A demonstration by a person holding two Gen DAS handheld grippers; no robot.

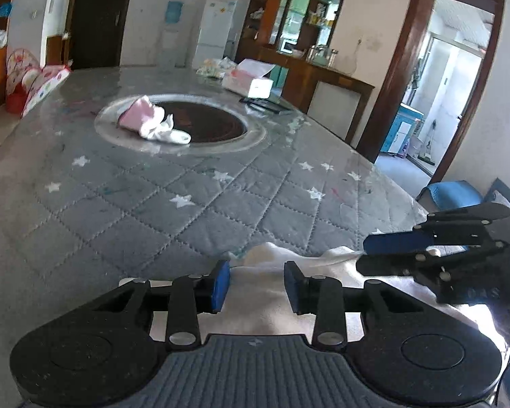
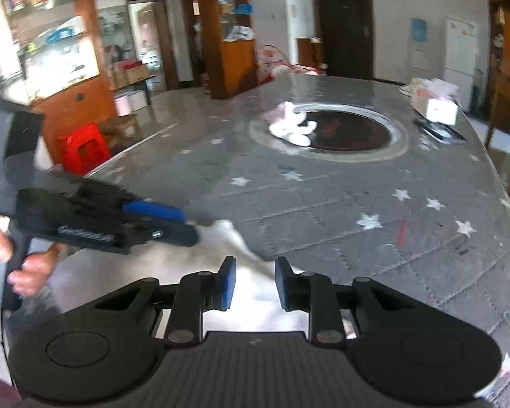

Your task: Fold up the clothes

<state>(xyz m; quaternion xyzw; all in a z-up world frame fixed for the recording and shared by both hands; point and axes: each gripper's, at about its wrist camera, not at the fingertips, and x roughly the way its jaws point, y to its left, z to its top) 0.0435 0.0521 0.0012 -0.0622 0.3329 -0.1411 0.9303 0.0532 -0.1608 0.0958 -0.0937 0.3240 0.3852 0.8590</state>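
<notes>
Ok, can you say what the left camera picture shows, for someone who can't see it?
Two grippers, left and right, both open, hover over a white cloth at the near edge of a grey star-patterned table. Further back, a small pink-and-white garment lies by a dark round inset.

White garment [image 2: 255, 292] blurred, mostly behind tongs [image 2: 255, 284]

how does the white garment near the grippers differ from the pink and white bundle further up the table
The white garment lies at the near edge of the table, under both open grippers; the pink and white bundle sits far off, on the round inset's rim. The garment is plain white and spread out; the bundle is two-coloured and crumpled. Both are cloth resting on the table.
</notes>
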